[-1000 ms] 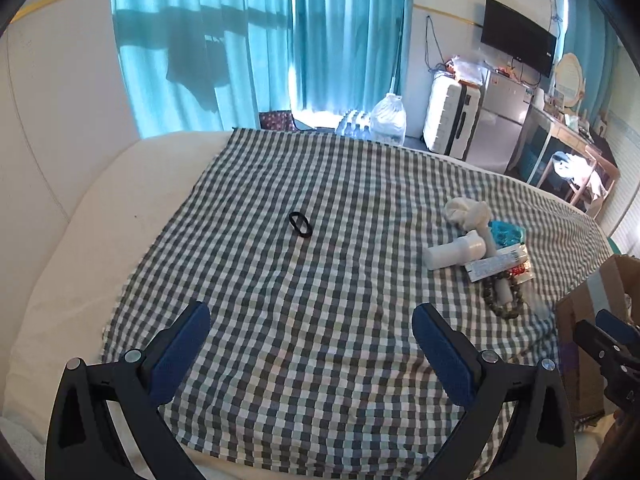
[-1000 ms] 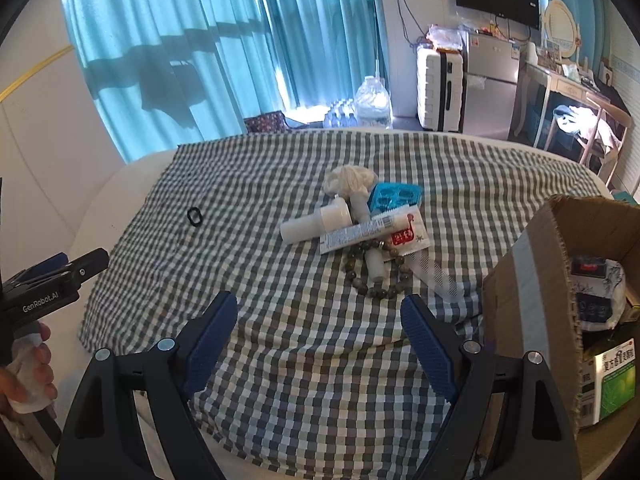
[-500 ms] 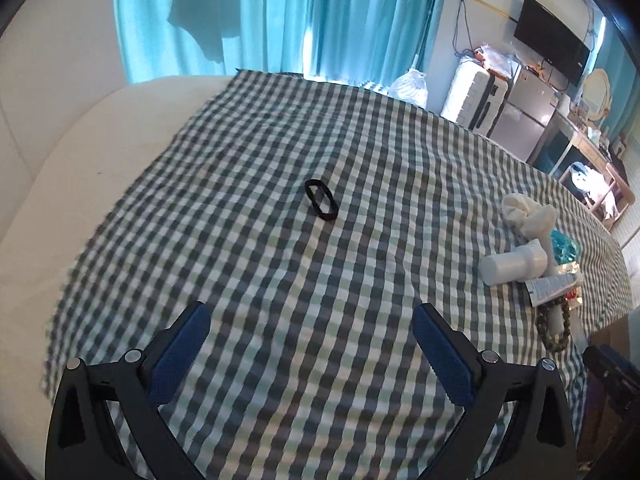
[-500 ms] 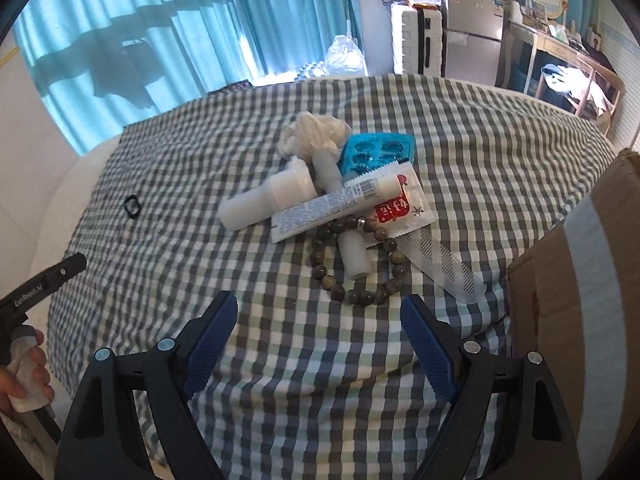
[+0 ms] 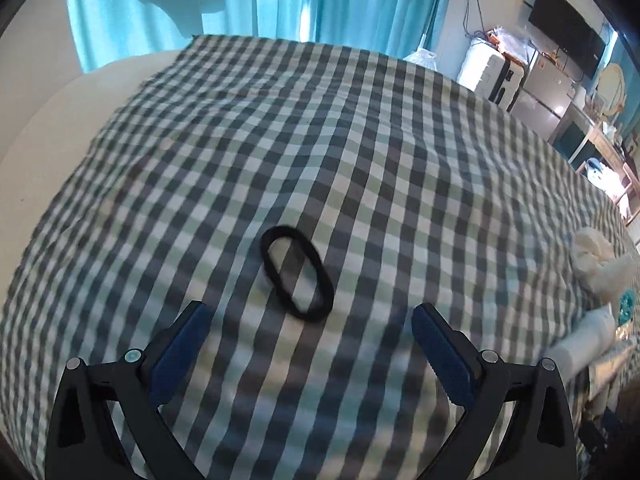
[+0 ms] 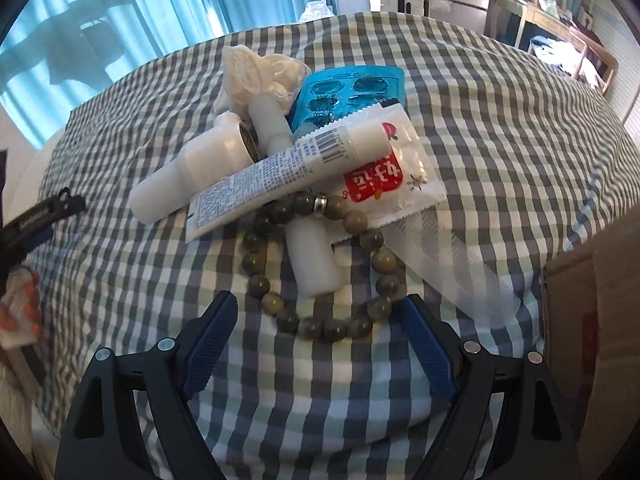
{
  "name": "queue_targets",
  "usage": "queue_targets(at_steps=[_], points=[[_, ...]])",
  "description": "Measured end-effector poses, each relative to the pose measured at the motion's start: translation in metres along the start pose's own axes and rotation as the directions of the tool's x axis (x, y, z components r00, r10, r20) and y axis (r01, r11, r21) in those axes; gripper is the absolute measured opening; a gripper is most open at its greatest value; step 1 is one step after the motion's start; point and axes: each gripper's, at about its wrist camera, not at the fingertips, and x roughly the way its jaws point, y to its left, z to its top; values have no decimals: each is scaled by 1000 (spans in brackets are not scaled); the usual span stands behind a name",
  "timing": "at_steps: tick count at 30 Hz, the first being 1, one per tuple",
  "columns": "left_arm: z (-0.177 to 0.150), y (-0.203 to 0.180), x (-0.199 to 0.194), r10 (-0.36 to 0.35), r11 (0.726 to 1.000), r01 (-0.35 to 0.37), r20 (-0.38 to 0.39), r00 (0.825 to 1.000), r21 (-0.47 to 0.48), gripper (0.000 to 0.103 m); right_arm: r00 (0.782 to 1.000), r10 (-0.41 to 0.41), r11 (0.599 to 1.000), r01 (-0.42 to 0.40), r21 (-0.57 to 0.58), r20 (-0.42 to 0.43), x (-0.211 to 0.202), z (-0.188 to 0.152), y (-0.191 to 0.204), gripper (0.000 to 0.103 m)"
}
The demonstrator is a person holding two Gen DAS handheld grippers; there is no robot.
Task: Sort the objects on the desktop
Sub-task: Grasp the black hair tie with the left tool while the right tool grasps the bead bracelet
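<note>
Hair tie [image 5: 297,273]: a black elastic loop lying flat on the checked cloth [image 5: 360,140], alone, well apart from the other items. Its long axis runs from about 11 o'clock to 5 o'clock in the left wrist view; as a closed oval it has no leading end. The left hand-held gripper [image 5: 306,322] hangs over it with fingers wide apart and nothing between the pads; the loop's near end lies just ahead of the fingertip line. To pick it well, judged from this pose: lower until the pads straddle the loop's narrow width, turn the wrist so the pads close across the short axis, and pinch both strands together without catching the cloth.

Bead bracelet [image 6: 320,264]: a ring of greenish beads at the near edge of the pile, encircling a small white bottle [image 6: 314,260] whose long axis runs 12 to 6 o'clock. A tube [image 6: 280,172] lies over the bracelet's far side, pointing 2 o'clock. The right hand-held gripper [image 6: 318,314] is spread, empty, its tips flanking the near beads. A cardboard box [image 6: 600,320] stands at 3 o'clock.
</note>
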Motion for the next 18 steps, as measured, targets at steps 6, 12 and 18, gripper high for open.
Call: queue_targets(at_steps=[6, 12, 18], points=[[5, 5, -9, -62, 998, 61, 50, 997, 21, 19, 999, 23, 1000, -23, -18, 27, -6, -4, -3, 42], [-8, 8, -32, -96, 994, 95, 22, 995, 58, 7, 993, 114, 993, -114, 6, 32, -29, -16, -13, 11], [-31, 12, -77, -187, 980, 184, 31, 982, 80, 7, 978, 200, 979, -202, 23, 55, -67, -30, -12, 11]])
